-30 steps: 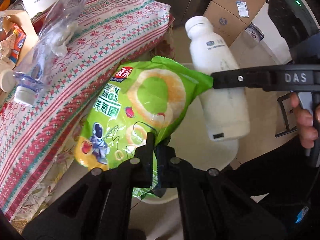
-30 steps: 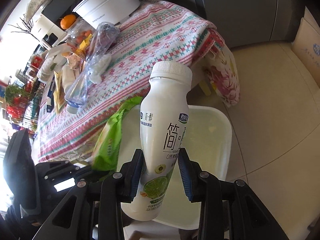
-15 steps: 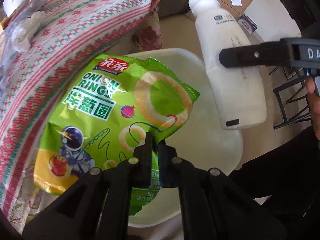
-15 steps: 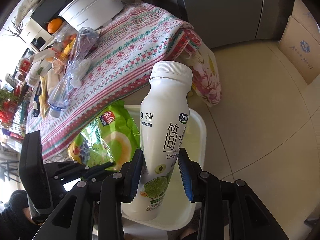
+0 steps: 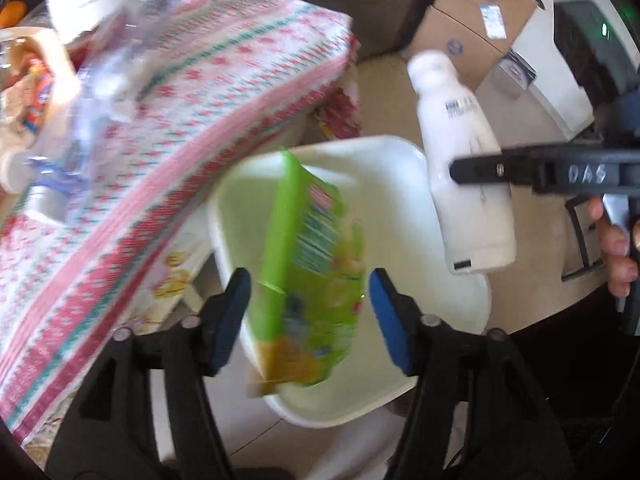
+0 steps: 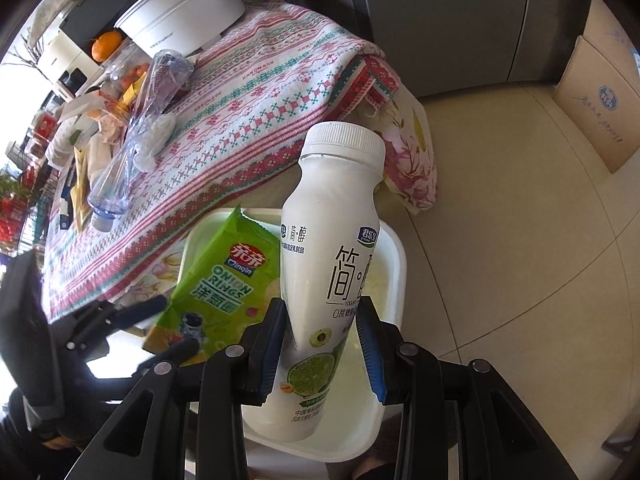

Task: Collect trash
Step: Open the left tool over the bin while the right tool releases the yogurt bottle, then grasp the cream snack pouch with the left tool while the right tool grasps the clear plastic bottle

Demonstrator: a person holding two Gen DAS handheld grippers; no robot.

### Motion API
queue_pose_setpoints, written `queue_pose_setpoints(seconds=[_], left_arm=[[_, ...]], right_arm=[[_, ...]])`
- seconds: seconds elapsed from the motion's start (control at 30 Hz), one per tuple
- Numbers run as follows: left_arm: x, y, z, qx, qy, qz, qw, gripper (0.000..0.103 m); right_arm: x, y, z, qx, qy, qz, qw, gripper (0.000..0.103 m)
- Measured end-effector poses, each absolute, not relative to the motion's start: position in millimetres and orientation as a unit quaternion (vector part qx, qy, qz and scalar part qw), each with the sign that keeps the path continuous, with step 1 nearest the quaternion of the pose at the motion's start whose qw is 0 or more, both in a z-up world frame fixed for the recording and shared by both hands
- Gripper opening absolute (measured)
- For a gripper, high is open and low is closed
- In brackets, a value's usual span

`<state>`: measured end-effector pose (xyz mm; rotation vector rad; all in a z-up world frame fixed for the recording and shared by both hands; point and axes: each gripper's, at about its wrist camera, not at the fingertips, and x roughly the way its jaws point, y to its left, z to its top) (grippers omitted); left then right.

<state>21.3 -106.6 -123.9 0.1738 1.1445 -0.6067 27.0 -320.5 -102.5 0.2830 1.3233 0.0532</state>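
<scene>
Over the white bin (image 5: 404, 160), the left gripper (image 5: 308, 312) stands wide apart with the green snack bag (image 5: 312, 280) between its pads, seemingly untouched, though blur makes contact hard to judge. Beside it the right gripper (image 6: 322, 344) clamps an upright yogurt bottle (image 6: 328, 264) above the bin's rim. At the bin's side, a patterned tablecloth (image 6: 256, 120) carries a crushed clear bottle (image 6: 136, 136).
</scene>
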Motion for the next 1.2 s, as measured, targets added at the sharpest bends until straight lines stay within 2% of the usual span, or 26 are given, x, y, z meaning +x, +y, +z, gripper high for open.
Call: queue_pose_setpoints(seconds=[0.27, 0.43, 0.57, 0.63, 0.7, 1.2], left_arm=[[42, -79, -121, 0.046, 0.541, -0.230, 0.808, 0.066], [46, -53, -109, 0.024, 0.535, -0.208, 0.818, 0.075], [48, -45, -104, 0.019, 0.531, -0.198, 0.824, 0.078], [52, -43, -103, 0.019, 0.530, -0.195, 0.825, 0.081], [54, -42, -102, 0.019, 0.531, -0.193, 0.825, 0.082], [88, 20, -71, -0.039, 0.510, -0.142, 0.847, 0.084]], right_arm=[[29, -276, -129, 0.078, 0.652, 0.057, 0.752, 0.037], [30, -250, -149, 0.045, 0.681, 0.072, 0.727, 0.037], [30, -242, -163, 0.034, 0.699, 0.068, 0.711, 0.038], [31, -244, -165, 0.038, 0.702, 0.059, 0.708, 0.046], [34, -247, -162, 0.045, 0.698, 0.049, 0.713, 0.065], [70, -245, -101, 0.089, 0.650, 0.049, 0.753, 0.072]])
